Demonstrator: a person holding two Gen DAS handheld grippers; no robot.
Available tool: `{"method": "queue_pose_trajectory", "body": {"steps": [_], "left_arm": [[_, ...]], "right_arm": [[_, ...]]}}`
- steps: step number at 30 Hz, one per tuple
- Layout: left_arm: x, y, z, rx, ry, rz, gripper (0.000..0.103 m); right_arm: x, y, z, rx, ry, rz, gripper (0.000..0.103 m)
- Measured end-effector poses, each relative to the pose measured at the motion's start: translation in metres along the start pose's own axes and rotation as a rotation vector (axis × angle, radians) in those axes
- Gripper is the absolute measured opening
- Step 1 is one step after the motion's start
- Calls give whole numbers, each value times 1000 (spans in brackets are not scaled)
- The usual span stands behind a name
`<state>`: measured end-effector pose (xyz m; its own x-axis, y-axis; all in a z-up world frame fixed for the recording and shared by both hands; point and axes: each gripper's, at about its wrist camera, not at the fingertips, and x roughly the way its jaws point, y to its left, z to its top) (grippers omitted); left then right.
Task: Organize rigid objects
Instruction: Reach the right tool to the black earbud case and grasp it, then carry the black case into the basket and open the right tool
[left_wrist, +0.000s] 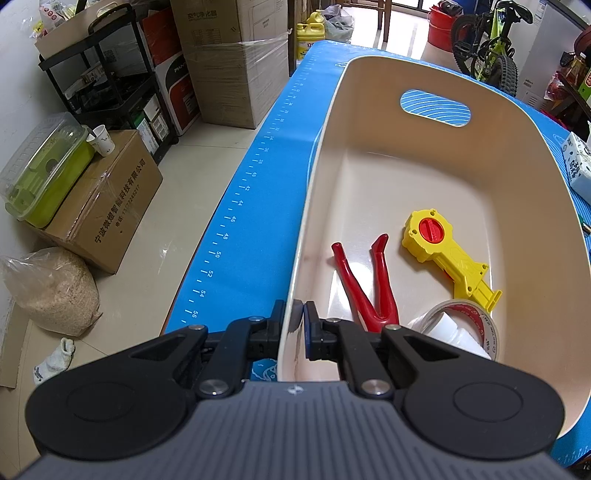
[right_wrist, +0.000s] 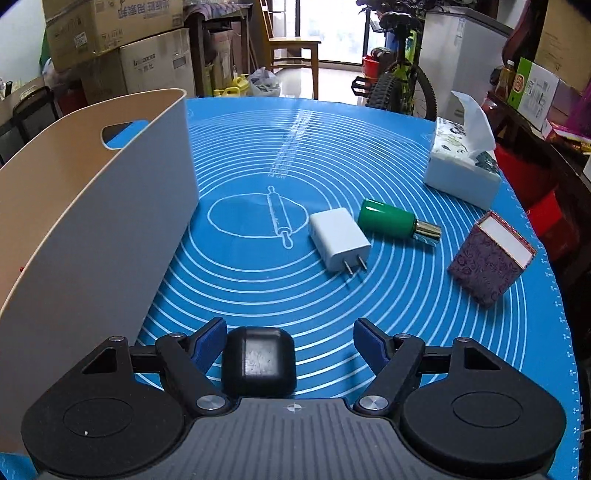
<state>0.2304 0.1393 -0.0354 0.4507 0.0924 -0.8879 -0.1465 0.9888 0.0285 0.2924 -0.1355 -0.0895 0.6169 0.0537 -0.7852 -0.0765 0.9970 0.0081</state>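
Note:
My left gripper (left_wrist: 294, 314) is shut on the near left rim of the cream plastic bin (left_wrist: 417, 184). Inside the bin lie a red plier-shaped toy (left_wrist: 373, 288), a yellow toy tool with a red knob (left_wrist: 447, 254) and a tape roll (left_wrist: 461, 325). My right gripper (right_wrist: 290, 332) is open, low over the blue mat (right_wrist: 332, 295). A black rounded case (right_wrist: 258, 363) lies between its fingers, touching the left pad (right_wrist: 210, 341). Ahead lie a white charger plug (right_wrist: 340, 240), a green bottle (right_wrist: 397, 220) and a purple box (right_wrist: 491, 258). The bin's wall (right_wrist: 110, 236) stands at the left.
A tissue box (right_wrist: 461, 170) stands at the mat's far right. The table's left edge (left_wrist: 207, 251) drops to a floor with cardboard boxes (left_wrist: 107, 206), a sack (left_wrist: 55, 291) and a black shelf (left_wrist: 110, 81). A bicycle (right_wrist: 399, 74) and chair (right_wrist: 291, 51) stand beyond the table.

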Motion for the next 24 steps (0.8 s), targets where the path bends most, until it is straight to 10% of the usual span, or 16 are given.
{"method": "queue_pose_trajectory", "body": {"steps": [24], "left_arm": [[2,-3,-1,-2,7,-3,11]], "right_arm": [[1,14,-8,-17,13,38,50]]}}
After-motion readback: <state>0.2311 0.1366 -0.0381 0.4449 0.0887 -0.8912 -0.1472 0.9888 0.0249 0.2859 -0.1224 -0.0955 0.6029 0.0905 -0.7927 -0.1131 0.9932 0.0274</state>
